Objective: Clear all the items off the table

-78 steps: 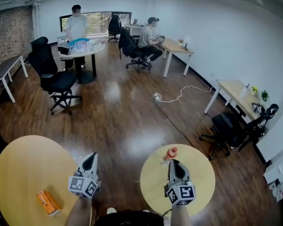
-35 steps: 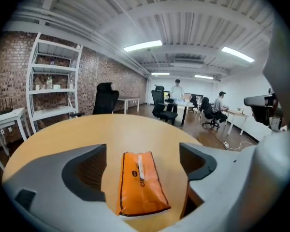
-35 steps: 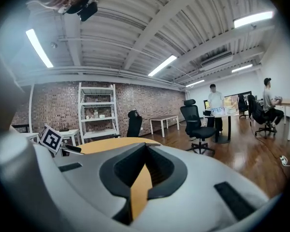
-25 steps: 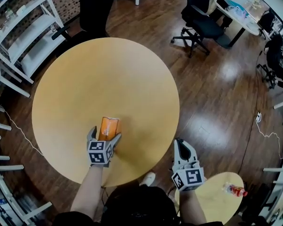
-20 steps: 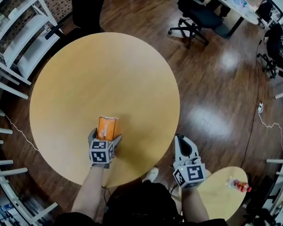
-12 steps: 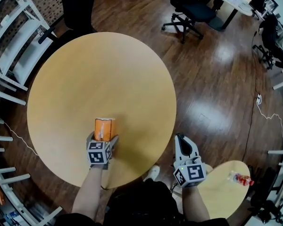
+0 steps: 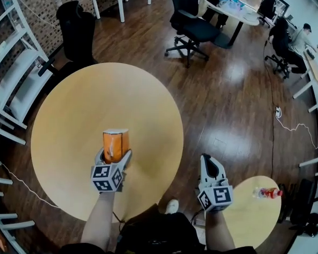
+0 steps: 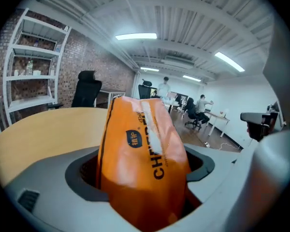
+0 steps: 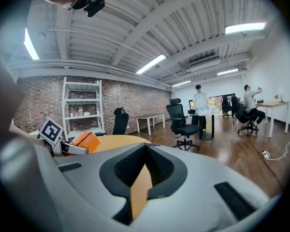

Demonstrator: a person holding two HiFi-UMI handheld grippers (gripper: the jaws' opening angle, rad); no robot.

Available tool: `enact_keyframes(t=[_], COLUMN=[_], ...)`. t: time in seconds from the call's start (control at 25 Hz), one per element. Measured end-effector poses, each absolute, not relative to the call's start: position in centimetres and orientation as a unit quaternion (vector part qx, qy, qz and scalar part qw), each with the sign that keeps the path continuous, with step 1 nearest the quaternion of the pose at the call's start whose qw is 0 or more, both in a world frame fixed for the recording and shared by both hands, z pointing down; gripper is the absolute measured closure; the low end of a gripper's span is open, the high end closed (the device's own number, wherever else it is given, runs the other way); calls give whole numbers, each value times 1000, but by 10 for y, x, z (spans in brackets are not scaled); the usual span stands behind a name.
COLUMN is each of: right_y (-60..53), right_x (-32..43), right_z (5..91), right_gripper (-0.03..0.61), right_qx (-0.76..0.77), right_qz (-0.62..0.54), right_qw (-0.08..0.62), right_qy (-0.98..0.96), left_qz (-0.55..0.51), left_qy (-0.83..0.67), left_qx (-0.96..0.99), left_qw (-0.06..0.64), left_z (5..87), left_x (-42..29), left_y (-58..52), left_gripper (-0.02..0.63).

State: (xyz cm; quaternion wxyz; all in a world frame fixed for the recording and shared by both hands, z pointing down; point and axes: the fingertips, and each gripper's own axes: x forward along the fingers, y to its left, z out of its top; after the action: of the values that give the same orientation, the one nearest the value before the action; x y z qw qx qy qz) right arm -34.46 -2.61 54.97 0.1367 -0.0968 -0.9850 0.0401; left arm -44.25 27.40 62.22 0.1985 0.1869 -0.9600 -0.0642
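An orange snack pack (image 7: 115,144) stands upright between the jaws of my left gripper (image 7: 114,154), lifted above the near part of the big round wooden table (image 7: 69,110). The jaws have just been closing, and they now grip the pack (image 8: 142,163) by its lower half. My right gripper (image 7: 210,164) hangs shut and empty over the floor, to the right of the table's edge. From the right gripper view (image 9: 135,178), the pack (image 9: 87,141) and the left gripper's marker cube show at the left.
A small round table (image 7: 244,216) at the lower right carries a red bottle (image 7: 266,193). White shelving (image 7: 5,83) lines the left side. Black office chairs (image 7: 191,20) stand beyond the big table, and a white cable (image 7: 291,126) lies on the wooden floor.
The left gripper has closed on the orange pack and raised it off the table. The head view has tipped up, so more of the far room shows.
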Motion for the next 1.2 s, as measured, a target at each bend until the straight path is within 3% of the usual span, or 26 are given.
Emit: enact_keyframes(t=[0.2, 0.48, 0.92, 1.2], right_y=[-75, -164, -254, -300], right_x=[-304, -203, -12, 108], right_z=[512, 472, 435, 425], right_gripper=[574, 574, 574, 574], right_qx=[-14, 147, 359, 468], right_qz=[29, 7, -9, -2], right_qw=[106, 60, 11, -19], right_qy=[-994, -987, -933, -883], left_qz=[-93, -105, -126, -96], left_qy=[-948, -889, -758, -670], left_qx=[277, 436, 637, 735], left_qw=[130, 94, 61, 28], left_z=[563, 531, 476, 455], left_x=[-451, -427, -307, -185], left_y=[207, 58, -166, -265], left_gripper=[177, 176, 176, 176])
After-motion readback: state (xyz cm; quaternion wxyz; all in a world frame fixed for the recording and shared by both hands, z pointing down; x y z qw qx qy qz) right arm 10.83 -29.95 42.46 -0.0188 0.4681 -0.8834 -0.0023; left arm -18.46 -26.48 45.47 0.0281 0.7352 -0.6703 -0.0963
